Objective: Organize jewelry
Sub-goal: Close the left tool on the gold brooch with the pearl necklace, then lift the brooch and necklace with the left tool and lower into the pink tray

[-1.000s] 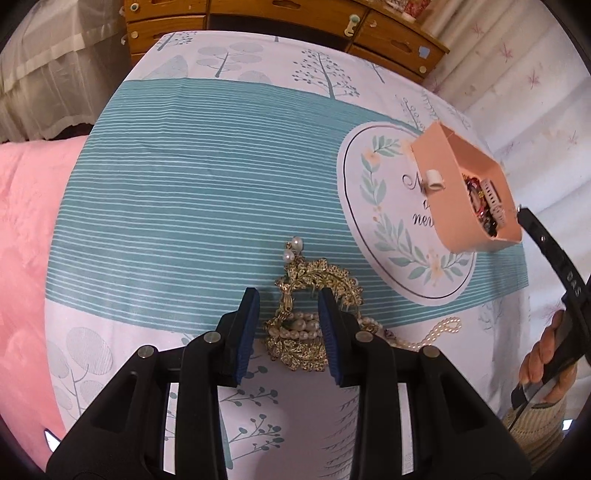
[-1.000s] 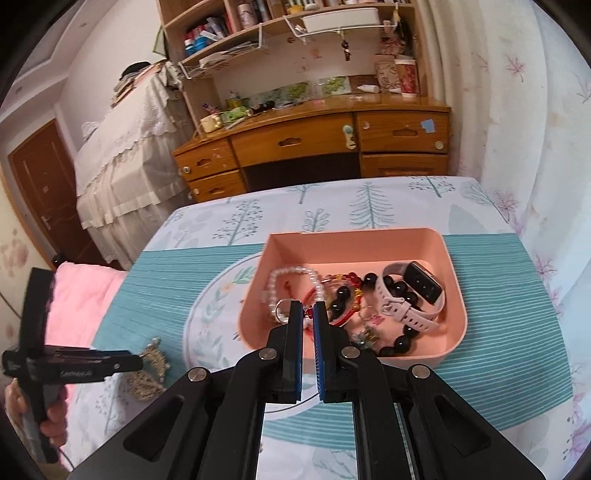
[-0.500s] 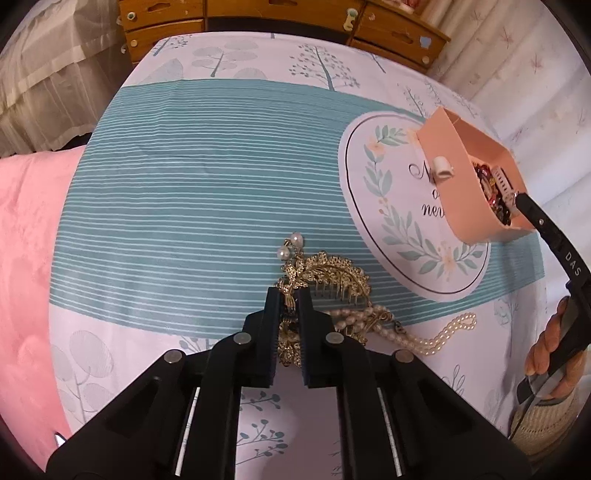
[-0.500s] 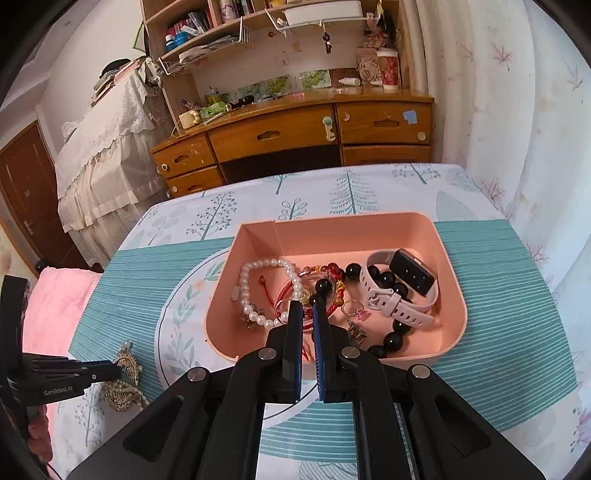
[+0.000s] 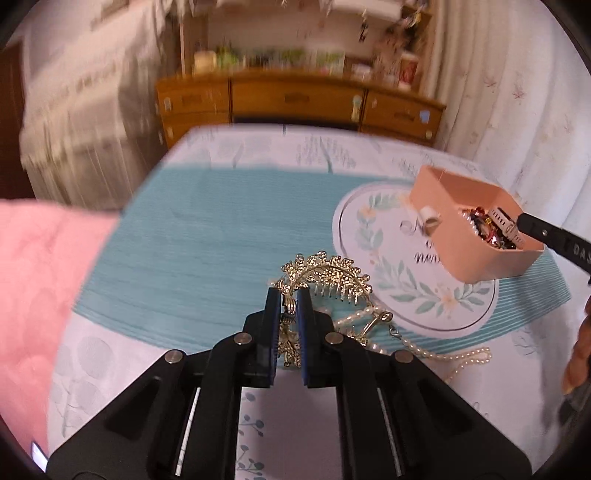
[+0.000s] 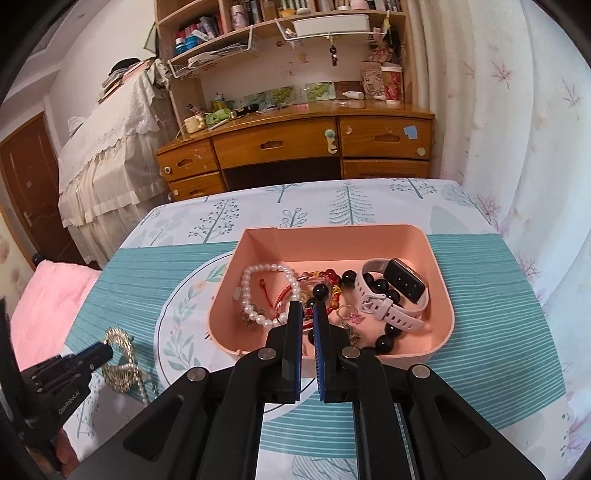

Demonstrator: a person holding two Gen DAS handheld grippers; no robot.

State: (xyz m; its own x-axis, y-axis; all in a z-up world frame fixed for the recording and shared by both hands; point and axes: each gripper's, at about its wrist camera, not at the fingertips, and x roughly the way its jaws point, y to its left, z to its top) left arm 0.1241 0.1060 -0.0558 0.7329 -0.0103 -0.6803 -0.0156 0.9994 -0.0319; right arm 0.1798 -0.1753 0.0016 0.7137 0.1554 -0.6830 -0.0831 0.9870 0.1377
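Now the left gripper (image 5: 287, 314) is clenching the gold hair comb (image 5: 325, 275) above the patterned cloth (image 5: 207, 225), pearl strands trailing; the right gripper (image 6: 306, 325) is pinching the pink tray (image 6: 439, 291)'s near rim; next, judging by this, comes carrying the comb over and releasing it inside.

You're in a home bedroom: wooden desk (image 6: 295, 147) with cluttered shelves (image 6: 280, 22) at top centre, pink bedding (image 6: 48, 302) lower left.

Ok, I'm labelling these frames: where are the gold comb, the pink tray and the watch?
gold comb (image 5: 332, 275): left wrist view, its arched top.
pink tray (image 6: 441, 295): right wrist view, right wall.
watch (image 6: 404, 284): right wrist view, dark face.
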